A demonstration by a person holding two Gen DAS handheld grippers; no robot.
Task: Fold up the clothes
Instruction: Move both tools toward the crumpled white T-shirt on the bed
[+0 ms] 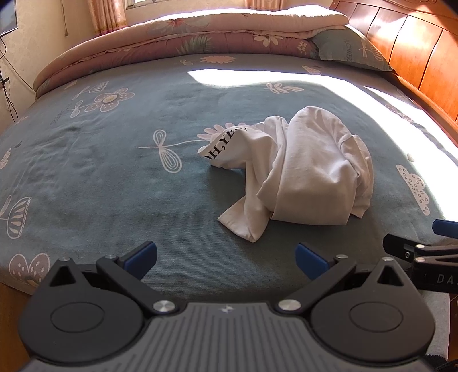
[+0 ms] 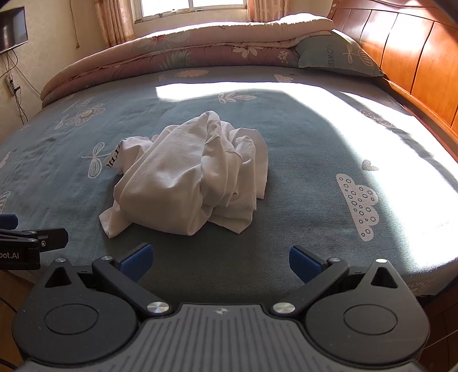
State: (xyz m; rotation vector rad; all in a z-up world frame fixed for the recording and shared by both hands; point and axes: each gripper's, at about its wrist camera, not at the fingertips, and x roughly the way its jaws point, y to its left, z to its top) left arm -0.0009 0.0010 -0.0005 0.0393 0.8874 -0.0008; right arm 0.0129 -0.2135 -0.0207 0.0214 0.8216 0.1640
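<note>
A white T-shirt [image 1: 303, 168] with black lettering lies crumpled in a heap on the teal flowered bedsheet [image 1: 114, 171]. It also shows in the right wrist view [image 2: 191, 177], near the middle of the bed. My left gripper [image 1: 226, 261] is open and empty, held near the bed's front edge, short of the shirt and to its left. My right gripper [image 2: 220, 261] is open and empty, also near the front edge, facing the shirt. Each gripper shows at the edge of the other's view: the right one [image 1: 423, 251], the left one [image 2: 31, 243].
A folded floral quilt [image 2: 186, 48] lies along the far side of the bed, with a teal pillow [image 2: 337, 57] at its right end. A wooden headboard [image 2: 415, 51] runs along the right. A window [image 2: 189, 8] is behind. Bright sunlight falls across the sheet.
</note>
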